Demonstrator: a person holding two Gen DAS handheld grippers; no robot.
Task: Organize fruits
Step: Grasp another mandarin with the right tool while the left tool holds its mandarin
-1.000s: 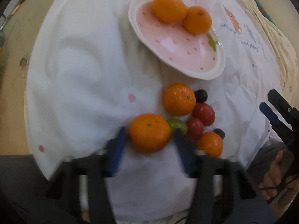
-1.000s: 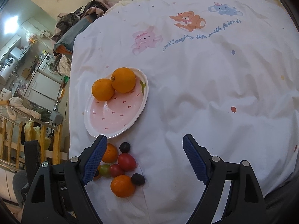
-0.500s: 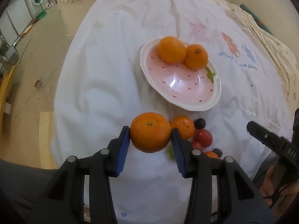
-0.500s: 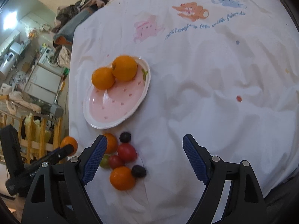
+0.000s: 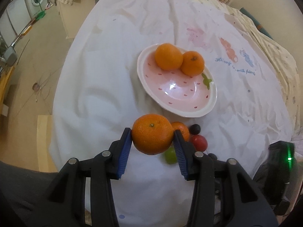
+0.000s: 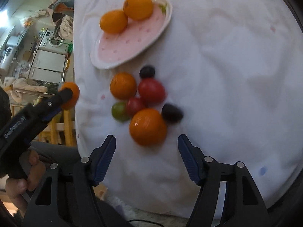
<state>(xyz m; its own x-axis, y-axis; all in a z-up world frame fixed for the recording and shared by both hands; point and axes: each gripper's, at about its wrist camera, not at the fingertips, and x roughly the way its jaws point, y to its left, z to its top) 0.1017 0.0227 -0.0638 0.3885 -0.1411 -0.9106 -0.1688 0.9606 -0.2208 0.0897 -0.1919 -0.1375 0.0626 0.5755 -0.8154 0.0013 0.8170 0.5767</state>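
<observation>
My left gripper (image 5: 152,139) is shut on an orange (image 5: 152,134) and holds it above the white cloth, short of the pink strawberry plate (image 5: 189,102). The plate holds two oranges (image 5: 168,56). In the right wrist view my right gripper (image 6: 146,145) is open and empty, just before a loose orange (image 6: 147,126). Around that orange lie another orange (image 6: 123,85), two red tomatoes (image 6: 151,92), a green tomato (image 6: 119,111) and two dark grapes (image 6: 172,113). The left gripper with its orange (image 6: 71,94) shows at the left.
The white cloth (image 5: 106,87) covers a round table whose edge drops to the floor at left (image 5: 24,75). A wooden rack (image 6: 64,124) and kitchen clutter stand beyond the table's left edge. A printed cartoon patch (image 5: 234,56) lies past the plate.
My left gripper closed on the orange and lifted it off the cloth, pulling back from the pile. My right gripper moved down and in toward the loose fruits.
</observation>
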